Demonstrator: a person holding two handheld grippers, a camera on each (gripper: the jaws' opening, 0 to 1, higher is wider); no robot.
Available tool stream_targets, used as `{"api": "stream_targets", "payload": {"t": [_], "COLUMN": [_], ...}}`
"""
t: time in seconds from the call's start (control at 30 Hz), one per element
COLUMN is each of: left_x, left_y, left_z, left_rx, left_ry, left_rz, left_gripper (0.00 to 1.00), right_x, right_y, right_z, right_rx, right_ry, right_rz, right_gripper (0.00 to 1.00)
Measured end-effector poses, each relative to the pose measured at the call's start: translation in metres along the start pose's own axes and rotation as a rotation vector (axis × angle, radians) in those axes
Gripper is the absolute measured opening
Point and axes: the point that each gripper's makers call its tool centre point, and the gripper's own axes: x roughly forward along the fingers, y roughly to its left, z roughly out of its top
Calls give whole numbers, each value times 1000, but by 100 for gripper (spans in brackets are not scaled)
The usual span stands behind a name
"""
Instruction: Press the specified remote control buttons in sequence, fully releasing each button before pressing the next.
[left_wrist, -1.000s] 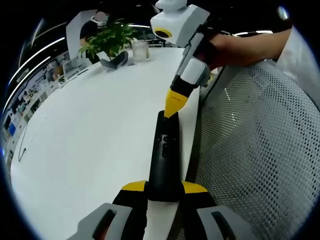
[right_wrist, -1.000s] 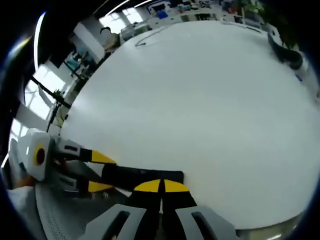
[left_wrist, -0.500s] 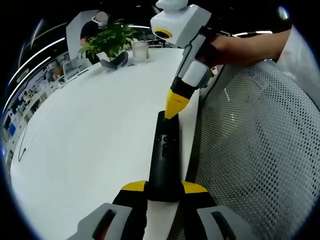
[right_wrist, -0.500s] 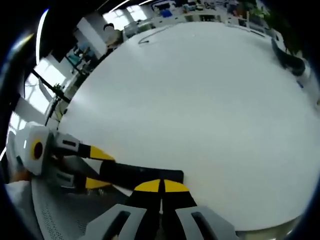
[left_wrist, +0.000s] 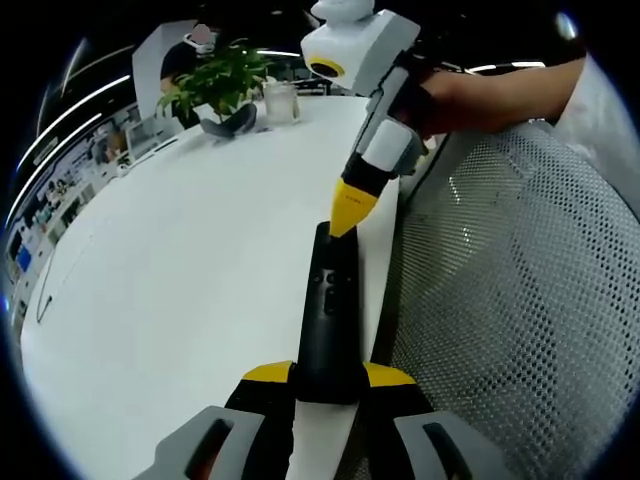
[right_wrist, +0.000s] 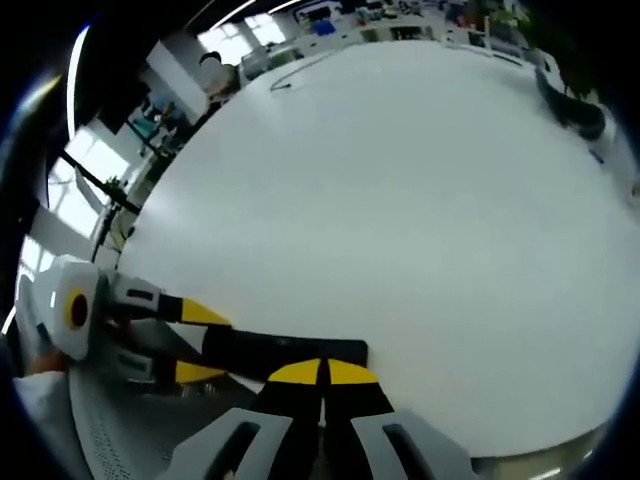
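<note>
A long black remote (left_wrist: 330, 300) lies along the white table's (left_wrist: 180, 260) right edge, its near end clamped between the yellow-tipped jaws of my left gripper (left_wrist: 330, 375). My right gripper (left_wrist: 352, 208) comes down from the upper right, jaws shut together, its yellow tip touching the remote's far end. In the right gripper view the shut right gripper (right_wrist: 322, 372) rests on the end of the remote (right_wrist: 285, 352). My left gripper (right_wrist: 205, 345) grips the remote from the left. The button under the tip is hidden.
A potted plant (left_wrist: 215, 80) and a glass (left_wrist: 281, 101) stand at the table's far end. A white mesh chair (left_wrist: 500, 300) sits close beside the table's right edge. A person's forearm (left_wrist: 500, 95) reaches in above it.
The right gripper rocked slightly and came back; its tip stays at the remote's far end. The left gripper and the remote have not moved.
</note>
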Motion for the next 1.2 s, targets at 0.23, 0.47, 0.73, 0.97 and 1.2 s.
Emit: {"api": "stream_targets", "payload": {"t": [0.23,0.47,0.73,0.97,1.2], "left_x": [0,1,1,2,2], "left_y": [-1,-4,-6,-6,-6], "left_z": [0,1,0,-1,-1], "left_rx": [7,19,35,24,23], "left_ry": [-3,-7,-8,-9,-11], "left_rz": [-3,-10,-16,-17,-16], "left_gripper": [24,24,24,24,24], "right_x": [-5,-1,1,2,1], "right_y": [3,8,10,9,8], "right_z": [4,-2,-8,-9,-8], "right_rx": [57,80,67,40,50], "right_ry": [-26,11,52,53,48], "right_rz": [41,70,70,53,61], "right_gripper": [0,0,0,0,0]}}
